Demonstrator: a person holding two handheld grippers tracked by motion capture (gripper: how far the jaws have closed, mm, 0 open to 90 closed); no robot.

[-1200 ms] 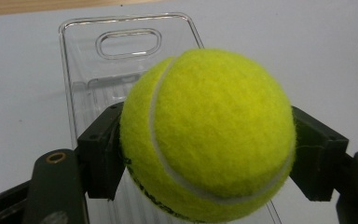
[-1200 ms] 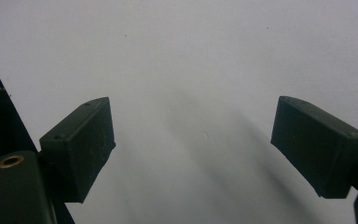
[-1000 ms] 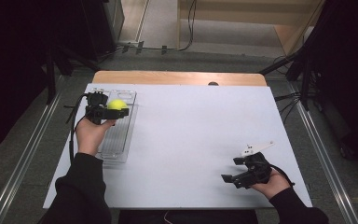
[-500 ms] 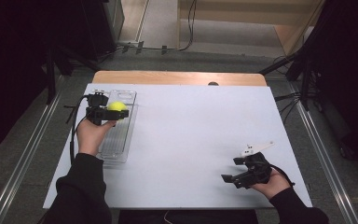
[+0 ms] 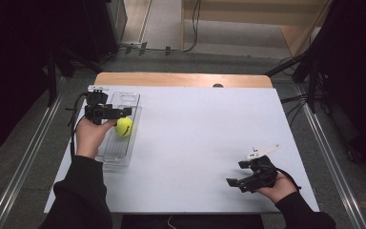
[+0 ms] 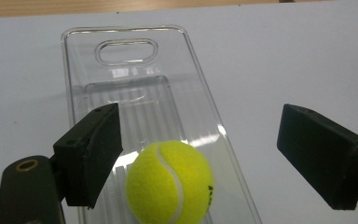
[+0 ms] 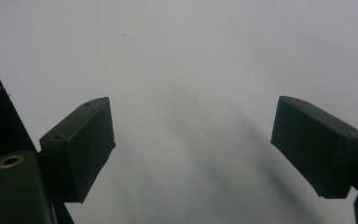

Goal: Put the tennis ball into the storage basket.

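One yellow-green felt tennis ball (image 5: 123,127) lies inside one clear, ribbed plastic tray (image 5: 124,99), a long narrow dish with a slot handle at its far end. The tray sits near the tabletop's nine o'clock edge, and the ball rests on its ribbed floor, a little nearer than the middle. There are two black hand-held grippers, one in each of the person's hands.

The left gripper (image 5: 108,112) hovers over the tray just beyond the ball, at about eleven o'clock from it. In the left gripper view its fingers (image 6: 91,151) stand apart, wider than the ball (image 6: 170,182), which lies low between them on the tray (image 6: 126,49) with a clear gap on each side. The fingers have just been opening, and they touch nothing.

The right gripper (image 5: 253,174) rests low over the tabletop near the five o'clock corner, well apart from the tray. In the right gripper view its fingers (image 7: 79,144) are spread wide, with bare white surface between them.

The tabletop (image 5: 205,138) is a plain white sheet with a strip of pale wood (image 5: 181,79) along its twelve o'clock edge. Around it the room is dim: grey floor, metal rails running along both sides, and dark cables (image 5: 195,24) trailing near twelve o'clock. Dark sleeves cover both forearms.
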